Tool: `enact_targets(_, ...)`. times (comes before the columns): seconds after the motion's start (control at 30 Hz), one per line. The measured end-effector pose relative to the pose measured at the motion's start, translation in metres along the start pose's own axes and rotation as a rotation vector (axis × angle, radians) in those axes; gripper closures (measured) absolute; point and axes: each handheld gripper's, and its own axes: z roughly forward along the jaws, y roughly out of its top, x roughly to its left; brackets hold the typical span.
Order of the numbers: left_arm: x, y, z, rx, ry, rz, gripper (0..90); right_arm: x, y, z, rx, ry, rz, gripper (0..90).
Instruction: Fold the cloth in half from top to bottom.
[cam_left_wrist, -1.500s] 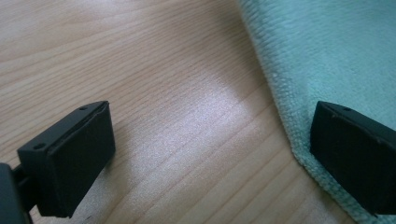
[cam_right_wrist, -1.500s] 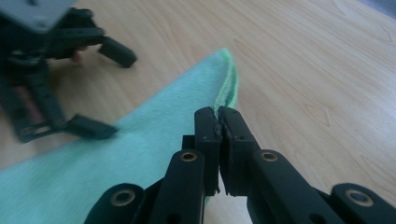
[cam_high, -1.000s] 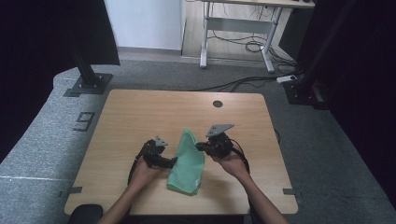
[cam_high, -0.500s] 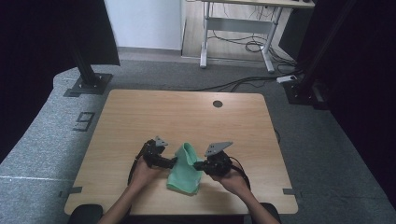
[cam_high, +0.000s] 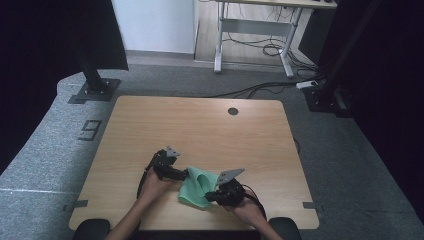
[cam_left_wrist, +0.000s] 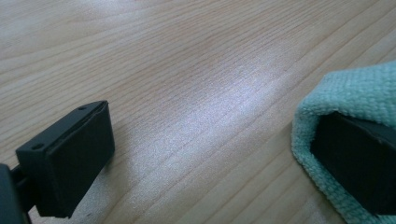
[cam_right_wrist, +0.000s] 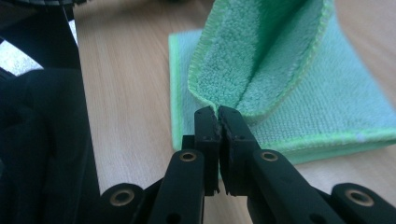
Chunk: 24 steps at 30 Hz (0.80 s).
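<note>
Green cloth (cam_right_wrist: 261, 60) edge pinched in right claw (cam_right_wrist: 218, 112); left claw (cam_left_wrist: 210, 154) wide, one jaw cloth-covered

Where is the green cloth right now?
In the high view the green cloth lies near the table's near edge, between the left gripper and the right gripper, whose shut jaws pinch a raised fold.
</note>
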Motion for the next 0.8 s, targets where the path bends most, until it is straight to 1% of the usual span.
enact_targets(0.07,0.000,0.000,0.000,0.000,-0.001,0.001,0.4,0.002,-0.003,0.005,0.019,-0.006,0.001,85.5)
enact_targets(0.13,0.000,0.000,0.000,0.001,-0.010,0.010,0.5,0.002,-0.006,0.009,0.036,-0.023,-0.006,85.6)
enact_targets(0.2,0.001,0.001,-0.002,0.018,-0.022,0.022,0.9,0.003,-0.007,0.013,0.048,-0.039,-0.011,85.5)
enact_targets(0.27,0.000,0.001,-0.005,0.030,-0.016,0.041,1.6,0.005,-0.008,0.014,0.055,-0.054,-0.020,85.7)
enact_targets(0.33,-0.001,0.001,-0.006,0.033,-0.011,0.049,1.8,0.005,-0.008,0.014,0.060,-0.068,-0.027,86.1)
enact_targets(0.43,0.001,0.002,-0.004,0.039,0.001,0.042,0.9,0.003,-0.006,0.015,0.064,-0.085,-0.025,86.3)
enact_targets(0.53,0.004,0.006,-0.003,0.035,0.035,0.045,0.7,-0.003,-0.004,0.015,0.064,-0.116,-0.021,86.3)
enact_targets(0.57,0.005,0.007,-0.002,0.033,0.041,0.047,0.7,-0.007,-0.003,0.015,0.062,-0.131,-0.018,86.4)
enact_targets(0.7,0.018,0.010,0.004,0.019,0.035,0.005,0.7,-0.023,0.002,0.017,0.053,-0.163,-0.002,86.4)
enact_targets(0.77,0.021,0.010,0.001,0.027,0.027,0.013,1.5,-0.031,0.005,0.018,0.045,-0.162,0.011,86.3)
enact_targets(0.8,0.022,0.011,-0.001,0.034,0.026,0.027,2.4,-0.033,0.005,0.018,0.044,-0.159,0.016,86.2)
